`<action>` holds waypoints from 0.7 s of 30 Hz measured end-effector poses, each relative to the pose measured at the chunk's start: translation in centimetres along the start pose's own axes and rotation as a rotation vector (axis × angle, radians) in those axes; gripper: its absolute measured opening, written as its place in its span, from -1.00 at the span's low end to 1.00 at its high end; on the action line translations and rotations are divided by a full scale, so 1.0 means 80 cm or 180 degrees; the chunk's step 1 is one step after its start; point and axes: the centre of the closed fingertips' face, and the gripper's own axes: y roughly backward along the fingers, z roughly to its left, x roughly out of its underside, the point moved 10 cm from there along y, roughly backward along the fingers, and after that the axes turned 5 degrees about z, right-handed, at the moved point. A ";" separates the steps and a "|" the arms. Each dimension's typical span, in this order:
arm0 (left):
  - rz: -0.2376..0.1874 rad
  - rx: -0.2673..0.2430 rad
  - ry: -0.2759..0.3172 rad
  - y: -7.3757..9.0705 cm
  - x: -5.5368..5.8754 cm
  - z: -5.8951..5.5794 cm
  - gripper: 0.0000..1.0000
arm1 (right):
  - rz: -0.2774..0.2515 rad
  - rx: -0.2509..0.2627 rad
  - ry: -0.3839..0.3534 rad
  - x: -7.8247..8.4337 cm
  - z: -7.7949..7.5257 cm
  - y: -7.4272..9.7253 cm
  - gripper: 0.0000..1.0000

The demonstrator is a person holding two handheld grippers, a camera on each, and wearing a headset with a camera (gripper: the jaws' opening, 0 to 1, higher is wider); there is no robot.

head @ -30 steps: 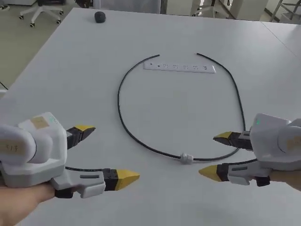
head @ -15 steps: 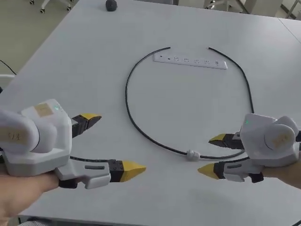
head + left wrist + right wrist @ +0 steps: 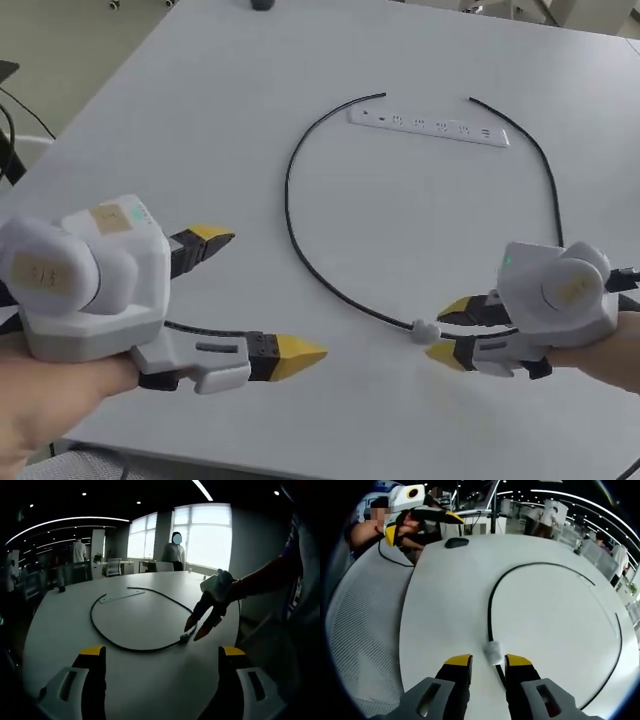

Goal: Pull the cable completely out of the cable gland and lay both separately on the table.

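Finds the left gripper [image 3: 270, 293] spread wide, gripping nothing, raised over the near left part of the table [image 3: 200, 120]. Finds the right gripper [image 3: 443, 330] parted only narrowly, low over the table, with nothing clamped and its tips just short of the white cable gland [image 3: 425, 330]; cannot tell whether they touch it. Notes the gland threaded on the black cable [image 3: 290, 215], at the near bend of a loop lying flat, both ends near a white power strip [image 3: 430, 127].

A long white plastic power strip [image 3: 428, 127] is lying flat on the pale grey table [image 3: 200, 130]; a small dark rounded object [image 3: 262, 4] is sitting at the far edge.
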 end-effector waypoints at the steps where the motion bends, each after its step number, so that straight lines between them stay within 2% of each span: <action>1: 0.0007 0.0000 0.0010 0.000 0.000 0.000 0.87 | 0.0011 -0.0016 0.0004 -0.001 -0.001 -0.002 -0.54; 11: 0.0000 -0.0019 0.0017 0.000 0.001 -0.001 0.86 | 0.0178 -0.0115 0.0097 -0.003 -0.008 -0.014 -0.66; 21: 0.0005 -0.0027 -0.0010 -0.002 -0.002 0.000 0.86 | 0.0292 -0.0183 0.0134 0.002 -0.013 -0.016 -0.76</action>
